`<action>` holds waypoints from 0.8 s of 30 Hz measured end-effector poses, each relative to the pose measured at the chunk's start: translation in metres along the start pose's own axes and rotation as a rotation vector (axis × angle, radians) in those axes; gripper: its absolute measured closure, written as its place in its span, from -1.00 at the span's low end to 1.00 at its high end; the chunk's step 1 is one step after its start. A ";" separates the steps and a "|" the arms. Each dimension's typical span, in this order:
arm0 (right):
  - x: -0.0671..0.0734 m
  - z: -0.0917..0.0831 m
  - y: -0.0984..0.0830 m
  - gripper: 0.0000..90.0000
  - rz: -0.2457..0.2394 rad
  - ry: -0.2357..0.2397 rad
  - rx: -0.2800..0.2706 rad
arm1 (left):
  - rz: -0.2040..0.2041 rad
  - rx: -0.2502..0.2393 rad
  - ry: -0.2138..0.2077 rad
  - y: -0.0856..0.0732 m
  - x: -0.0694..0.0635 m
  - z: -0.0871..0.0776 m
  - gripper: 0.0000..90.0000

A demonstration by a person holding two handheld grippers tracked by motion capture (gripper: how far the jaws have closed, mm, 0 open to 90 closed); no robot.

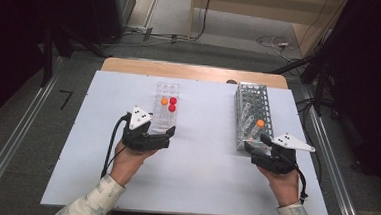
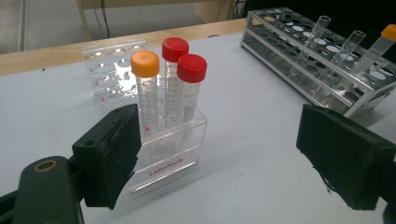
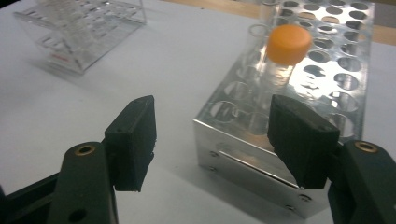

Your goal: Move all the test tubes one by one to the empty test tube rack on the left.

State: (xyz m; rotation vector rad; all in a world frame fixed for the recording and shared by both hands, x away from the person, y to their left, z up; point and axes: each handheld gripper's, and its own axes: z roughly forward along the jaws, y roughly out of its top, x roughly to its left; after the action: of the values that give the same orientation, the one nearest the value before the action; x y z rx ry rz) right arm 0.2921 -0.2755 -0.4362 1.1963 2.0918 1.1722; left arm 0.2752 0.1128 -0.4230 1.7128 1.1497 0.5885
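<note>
Clear plastic rack (image 2: pixel 161 140) with three capped tubes sits just before your left tongs (image 2: pixel 219 154), jaws apart, empty. Your right tongs (image 3: pixel 212 135) stand apart at the metal rack (image 3: pixel 289 116), near its orange-capped tube (image 3: pixel 286 51).

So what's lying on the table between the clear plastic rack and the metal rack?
Nothing: in the high view the white tabletop is bare between the clear rack and the metal rack. The left gripper view shows the same bare gap.
</note>
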 end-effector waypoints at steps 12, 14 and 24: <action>-0.023 0.020 0.004 0.14 0.045 -0.071 -0.020 | 0.009 -0.002 -0.002 0.000 -0.002 0.001 -0.68; -0.024 0.024 0.004 0.22 0.045 -0.073 -0.018 | 0.009 -0.002 -0.002 0.000 -0.002 0.001 -0.68; -0.026 0.031 0.006 0.44 0.046 -0.071 -0.030 | 0.012 0.002 -0.007 0.000 -0.002 0.001 -0.68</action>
State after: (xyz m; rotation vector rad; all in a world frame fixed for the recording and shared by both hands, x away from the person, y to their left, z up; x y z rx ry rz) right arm 0.3300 -0.2824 -0.4481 1.2596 1.9975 1.1600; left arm 0.2754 0.1106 -0.4236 1.7235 1.1359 0.5884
